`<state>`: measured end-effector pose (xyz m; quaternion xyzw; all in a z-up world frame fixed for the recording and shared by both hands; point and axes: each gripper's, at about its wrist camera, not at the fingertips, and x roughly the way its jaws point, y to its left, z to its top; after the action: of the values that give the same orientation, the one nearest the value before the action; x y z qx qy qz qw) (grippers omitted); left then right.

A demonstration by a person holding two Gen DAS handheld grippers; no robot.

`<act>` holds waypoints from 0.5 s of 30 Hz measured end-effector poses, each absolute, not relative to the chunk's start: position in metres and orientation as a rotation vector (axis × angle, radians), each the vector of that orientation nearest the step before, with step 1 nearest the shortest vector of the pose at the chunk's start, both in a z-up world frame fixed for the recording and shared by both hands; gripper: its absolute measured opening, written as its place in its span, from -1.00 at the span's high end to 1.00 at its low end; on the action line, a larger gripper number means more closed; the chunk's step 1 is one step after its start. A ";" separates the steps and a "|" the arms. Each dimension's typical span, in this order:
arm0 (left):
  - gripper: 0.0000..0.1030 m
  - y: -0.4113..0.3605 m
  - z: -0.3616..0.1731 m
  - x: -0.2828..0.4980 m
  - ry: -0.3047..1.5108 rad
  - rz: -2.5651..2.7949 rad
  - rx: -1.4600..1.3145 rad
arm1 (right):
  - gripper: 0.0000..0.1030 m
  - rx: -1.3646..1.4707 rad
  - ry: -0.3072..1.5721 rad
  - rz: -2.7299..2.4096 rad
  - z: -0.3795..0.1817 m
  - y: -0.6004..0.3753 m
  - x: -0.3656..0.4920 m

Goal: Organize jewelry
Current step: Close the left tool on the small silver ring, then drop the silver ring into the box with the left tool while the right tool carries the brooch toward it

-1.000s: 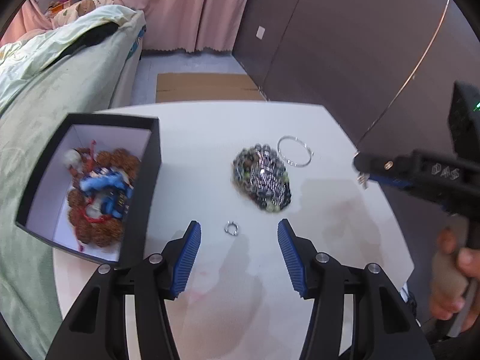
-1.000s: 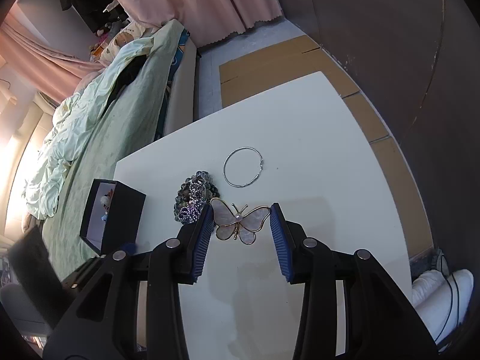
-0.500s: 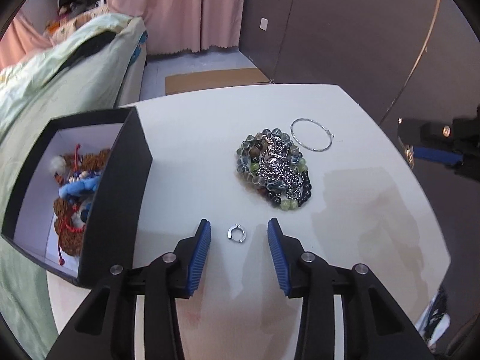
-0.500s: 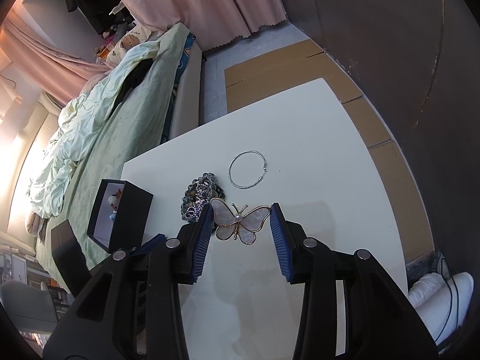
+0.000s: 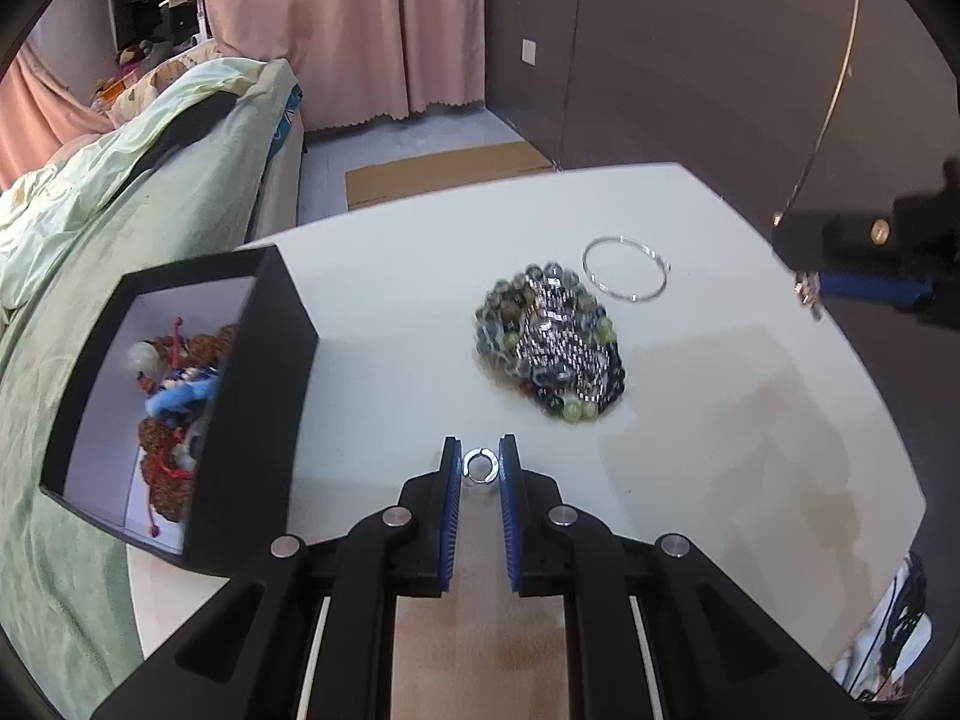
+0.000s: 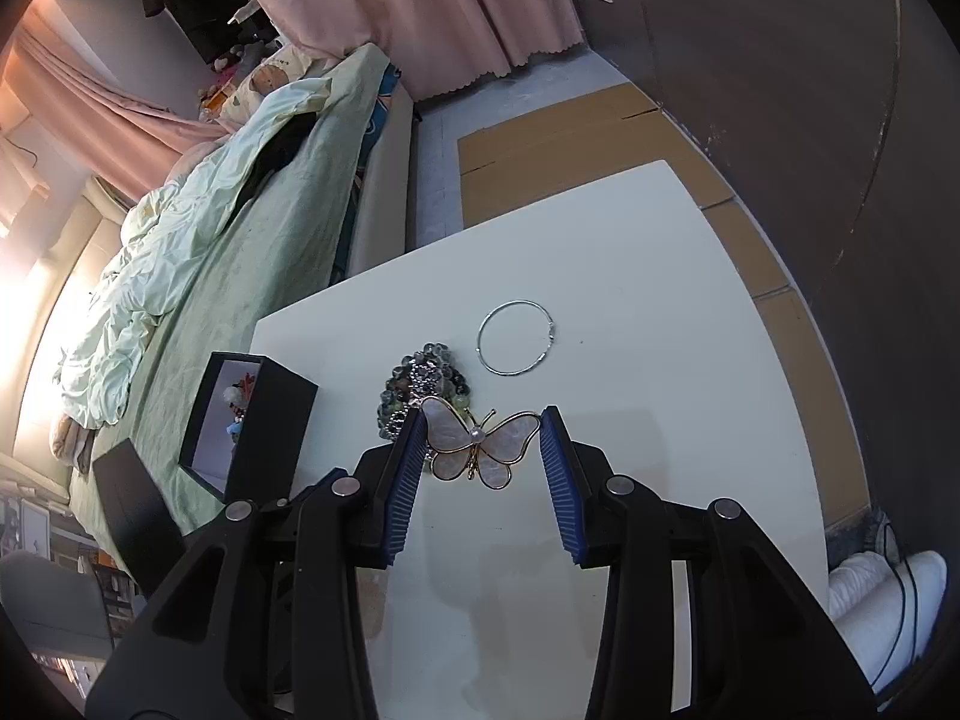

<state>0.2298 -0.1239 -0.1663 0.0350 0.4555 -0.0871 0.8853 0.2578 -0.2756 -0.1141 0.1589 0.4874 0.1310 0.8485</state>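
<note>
My left gripper [image 5: 480, 468] jaws just closed onto the small silver ring [image 5: 480, 468] on the worktop [image 5: 690, 420]; right gripper [image 6: 483, 447] grips the butterfly brooch [image 6: 480, 447] above it.

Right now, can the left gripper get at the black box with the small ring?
Probably yes. The left gripper has just closed on the small ring, and the open black box sits beside it with nothing between.
</note>
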 end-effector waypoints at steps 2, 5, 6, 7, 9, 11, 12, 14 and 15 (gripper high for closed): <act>0.79 -0.119 -0.159 0.229 0.934 -0.178 0.054 | 0.23 0.339 1.021 0.283 -0.113 -0.275 0.258; 0.79 -0.112 -0.147 0.227 0.911 -0.171 0.017 | 0.23 0.345 1.010 0.301 -0.110 -0.273 0.258; 0.79 -0.110 -0.144 0.226 0.904 -0.168 0.011 | 0.22 0.346 1.005 0.306 -0.109 -0.273 0.257; 0.79 -0.107 -0.139 0.226 0.893 -0.165 0.001 | 0.22 0.348 1.000 0.313 -0.108 -0.272 0.257; 0.79 -0.102 -0.132 0.224 0.876 -0.158 -0.014 | 0.22 0.348 0.989 0.325 -0.105 -0.269 0.256; 0.79 -0.098 -0.126 0.221 0.858 -0.145 -0.018 | 0.22 0.349 0.980 0.336 -0.103 -0.266 0.255; 0.79 -0.095 -0.123 0.220 0.851 -0.141 -0.024 | 0.22 0.350 0.974 0.342 -0.101 -0.265 0.255; 0.79 -0.088 -0.117 0.219 0.838 -0.135 -0.044 | 0.22 0.353 0.963 0.355 -0.099 -0.261 0.255; 0.79 -0.084 -0.112 0.218 0.828 -0.129 -0.050 | 0.22 0.353 0.960 0.358 -0.098 -0.260 0.255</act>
<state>0.2177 -0.0839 -0.1125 -0.0241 0.4019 -0.0627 0.9132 0.2547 -0.2603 -0.0984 0.1682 0.4568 0.1706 0.8567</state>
